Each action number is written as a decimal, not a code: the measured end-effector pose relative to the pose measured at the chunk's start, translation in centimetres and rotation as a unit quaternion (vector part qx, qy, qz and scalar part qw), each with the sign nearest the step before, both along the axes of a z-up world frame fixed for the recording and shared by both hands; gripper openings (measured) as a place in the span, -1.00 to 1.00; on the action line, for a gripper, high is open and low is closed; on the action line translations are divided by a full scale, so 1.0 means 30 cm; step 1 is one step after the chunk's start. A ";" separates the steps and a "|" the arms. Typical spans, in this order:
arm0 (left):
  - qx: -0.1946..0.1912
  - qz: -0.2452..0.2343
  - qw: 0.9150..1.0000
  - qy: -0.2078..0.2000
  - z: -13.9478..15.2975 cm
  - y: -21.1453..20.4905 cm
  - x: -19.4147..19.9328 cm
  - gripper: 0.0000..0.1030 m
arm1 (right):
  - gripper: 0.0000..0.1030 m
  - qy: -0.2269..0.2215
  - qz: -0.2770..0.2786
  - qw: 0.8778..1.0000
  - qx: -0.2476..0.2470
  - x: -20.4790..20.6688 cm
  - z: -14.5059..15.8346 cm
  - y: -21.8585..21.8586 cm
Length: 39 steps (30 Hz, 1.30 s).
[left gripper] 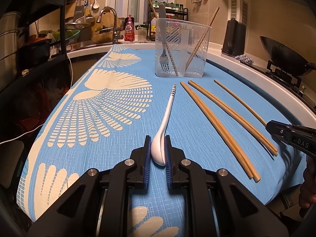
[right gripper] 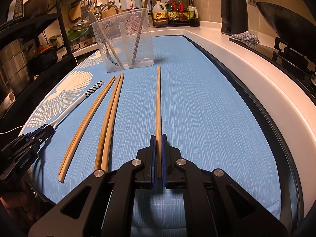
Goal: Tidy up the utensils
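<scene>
The left hand-held gripper [left gripper: 157, 150] pinches the white spoon [left gripper: 162, 130] by its bowl, while the right hand-held gripper [right gripper: 158, 154] pinches a single chopstick [right gripper: 158, 106] lying on the bench [right gripper: 197, 98].

Black kettle [right gripper: 234, 12] beside wok [right gripper: 284, 19]; faucet [left gripper: 107, 17] behind.

White spoon [left gripper: 161, 136], tan chopsticks [left gripper: 217, 126], blue feather-patterned cloth [left gripper: 110, 106].
</scene>
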<state>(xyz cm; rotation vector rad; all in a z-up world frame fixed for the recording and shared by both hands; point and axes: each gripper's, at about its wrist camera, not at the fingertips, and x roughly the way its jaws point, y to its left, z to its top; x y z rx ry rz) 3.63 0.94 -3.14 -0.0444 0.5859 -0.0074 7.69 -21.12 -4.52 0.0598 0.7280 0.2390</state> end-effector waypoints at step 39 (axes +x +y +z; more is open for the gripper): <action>0.009 0.015 0.997 -0.071 0.168 0.031 -0.063 -0.78 | -0.90 -0.053 0.004 0.998 0.027 -0.075 0.181 -0.012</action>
